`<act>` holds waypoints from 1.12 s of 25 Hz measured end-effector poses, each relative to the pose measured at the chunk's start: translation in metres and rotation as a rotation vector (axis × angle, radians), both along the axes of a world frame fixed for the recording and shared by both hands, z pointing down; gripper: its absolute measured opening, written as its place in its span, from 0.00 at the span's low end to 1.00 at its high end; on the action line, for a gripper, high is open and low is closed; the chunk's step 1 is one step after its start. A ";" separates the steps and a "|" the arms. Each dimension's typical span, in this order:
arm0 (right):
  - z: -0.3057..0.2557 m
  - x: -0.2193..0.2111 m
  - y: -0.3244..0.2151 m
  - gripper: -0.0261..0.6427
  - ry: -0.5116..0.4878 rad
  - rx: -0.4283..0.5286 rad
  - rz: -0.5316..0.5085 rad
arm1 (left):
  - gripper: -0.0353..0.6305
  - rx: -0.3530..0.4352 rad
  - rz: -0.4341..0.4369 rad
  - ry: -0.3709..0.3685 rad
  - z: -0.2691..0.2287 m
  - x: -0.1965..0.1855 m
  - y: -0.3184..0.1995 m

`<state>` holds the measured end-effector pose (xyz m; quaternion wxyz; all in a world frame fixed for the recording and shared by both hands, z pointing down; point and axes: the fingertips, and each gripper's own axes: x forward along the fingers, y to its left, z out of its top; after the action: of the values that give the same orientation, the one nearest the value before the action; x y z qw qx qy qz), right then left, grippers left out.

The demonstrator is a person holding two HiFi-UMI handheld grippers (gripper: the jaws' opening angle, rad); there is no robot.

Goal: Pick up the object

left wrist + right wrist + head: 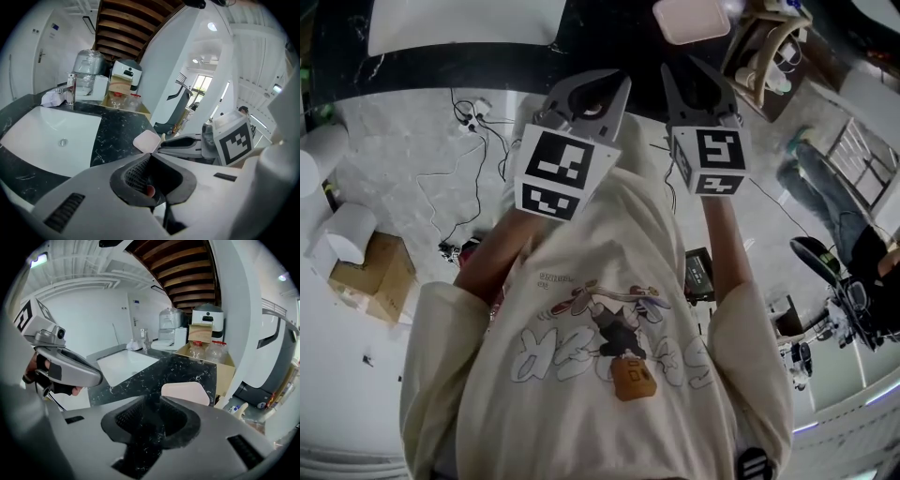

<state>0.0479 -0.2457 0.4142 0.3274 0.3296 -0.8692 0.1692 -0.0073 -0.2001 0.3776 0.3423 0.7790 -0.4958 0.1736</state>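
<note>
A flat pale pink pad with rounded corners [692, 19] lies on the black marble counter [487, 66], near its edge. It also shows in the left gripper view as the pink pad [147, 140] and in the right gripper view as the pink pad [185, 393]. Both grippers are held up side by side in front of the person's chest, short of the pad and not touching it. My left gripper [623, 80] has its tips together and holds nothing. My right gripper [675, 64] shows a narrow gap at its tips, with counter visible through it.
A white sink [47, 136] with a tap [71, 91] is set in the counter left of the pad. A cardboard box with plastic containers [206, 352] and a water dispenser [89, 70] stand at the far end. Cables [473, 117] and cardboard boxes [375, 272] lie on the floor.
</note>
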 end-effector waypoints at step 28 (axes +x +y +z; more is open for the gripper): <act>0.061 -0.025 -0.042 0.20 0.125 -0.045 -0.073 | 0.06 -0.110 -0.055 0.049 0.058 -0.005 -0.018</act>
<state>0.0234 -0.2876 0.4752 0.3941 0.3003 -0.8545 0.1558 -0.0120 -0.2180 0.4359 0.4010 0.7492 -0.4983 0.1721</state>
